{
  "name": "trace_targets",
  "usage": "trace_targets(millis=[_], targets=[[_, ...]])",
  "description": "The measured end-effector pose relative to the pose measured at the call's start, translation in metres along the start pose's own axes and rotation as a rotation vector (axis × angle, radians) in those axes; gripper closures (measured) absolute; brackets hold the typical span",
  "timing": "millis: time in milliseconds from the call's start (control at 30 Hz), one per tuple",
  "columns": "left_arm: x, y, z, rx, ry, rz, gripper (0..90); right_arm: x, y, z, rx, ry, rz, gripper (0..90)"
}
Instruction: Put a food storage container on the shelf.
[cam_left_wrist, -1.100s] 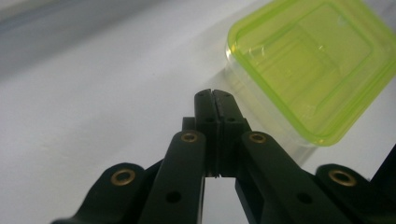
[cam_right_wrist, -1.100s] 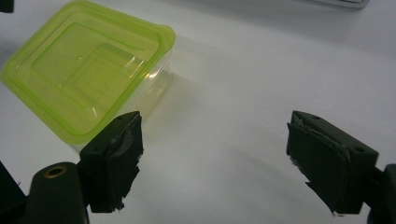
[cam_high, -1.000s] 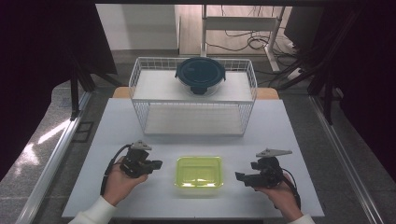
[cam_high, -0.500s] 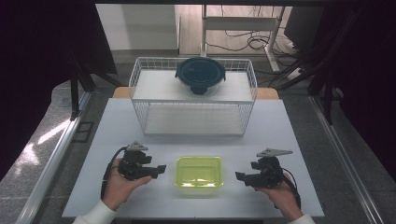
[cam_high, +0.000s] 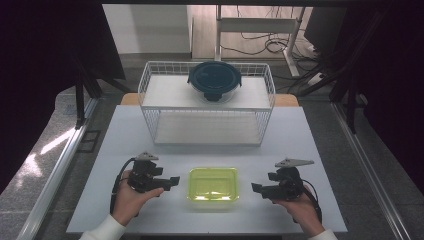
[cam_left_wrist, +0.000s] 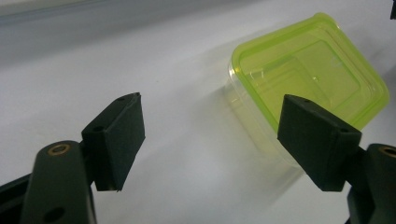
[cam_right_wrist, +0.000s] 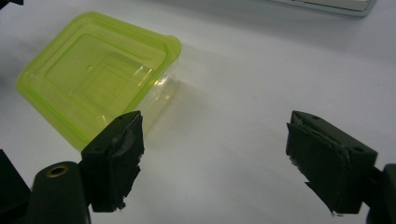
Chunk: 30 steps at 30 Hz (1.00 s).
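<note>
A clear square container with a yellow-green lid (cam_high: 212, 183) rests on the white table between both grippers. My left gripper (cam_high: 173, 181) lies level to its left and points at it. Its jaws have just been opening and stand wide with nothing between them. In the left gripper view the container (cam_left_wrist: 308, 70) lies ahead and right of the open gripper (cam_left_wrist: 212, 116), apart from it. My right gripper (cam_high: 255, 187) points at the container from the right, open and empty. In the right gripper view the container (cam_right_wrist: 98, 70) sits ahead and left of that gripper (cam_right_wrist: 215, 128).
A white wire rack (cam_high: 207, 112) stands at the back of the table (cam_high: 320, 150). On its top shelf sits a round container with a dark lid (cam_high: 215, 80). A hand holds each gripper near the table's front edge.
The left gripper's jaws went from shut to wide open, with its tip a little nearer the container. The right gripper and the container have not moved.
</note>
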<state>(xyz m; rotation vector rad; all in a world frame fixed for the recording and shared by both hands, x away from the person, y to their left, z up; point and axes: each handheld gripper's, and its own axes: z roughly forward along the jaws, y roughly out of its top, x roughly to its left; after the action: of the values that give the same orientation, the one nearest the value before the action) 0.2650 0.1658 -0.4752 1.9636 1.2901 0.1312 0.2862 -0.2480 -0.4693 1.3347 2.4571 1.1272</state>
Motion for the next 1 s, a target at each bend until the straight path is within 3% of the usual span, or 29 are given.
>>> trace_targets(millis=[133,267,367,633,733,800,1000], targets=[[-0.004,0.001,0.001,-0.011,-0.010,0.001,23.0,0.002,0.002,0.001,-0.003,0.024,0.010,21.7],[-0.001,0.005,0.007,-0.008,-0.086,-0.071,23.2,0.008,0.007,0.006,-0.004,0.054,0.026,23.7],[0.001,0.008,0.013,-0.004,-0.110,-0.104,23.8,0.014,0.013,0.009,-0.005,0.077,0.039,24.6],[0.002,0.008,0.023,0.016,-0.139,-0.131,25.3,0.020,0.017,0.024,0.024,0.113,0.073,28.6],[0.003,0.011,0.029,0.019,-0.185,-0.173,26.9,0.017,0.018,0.034,0.041,0.141,0.130,31.1],[0.003,0.013,0.033,0.025,-0.192,-0.183,27.7,0.015,0.019,0.039,0.049,0.151,0.164,32.2],[0.000,0.012,0.044,0.052,-0.210,-0.171,28.5,0.016,0.020,0.050,0.064,0.181,0.207,35.1]])
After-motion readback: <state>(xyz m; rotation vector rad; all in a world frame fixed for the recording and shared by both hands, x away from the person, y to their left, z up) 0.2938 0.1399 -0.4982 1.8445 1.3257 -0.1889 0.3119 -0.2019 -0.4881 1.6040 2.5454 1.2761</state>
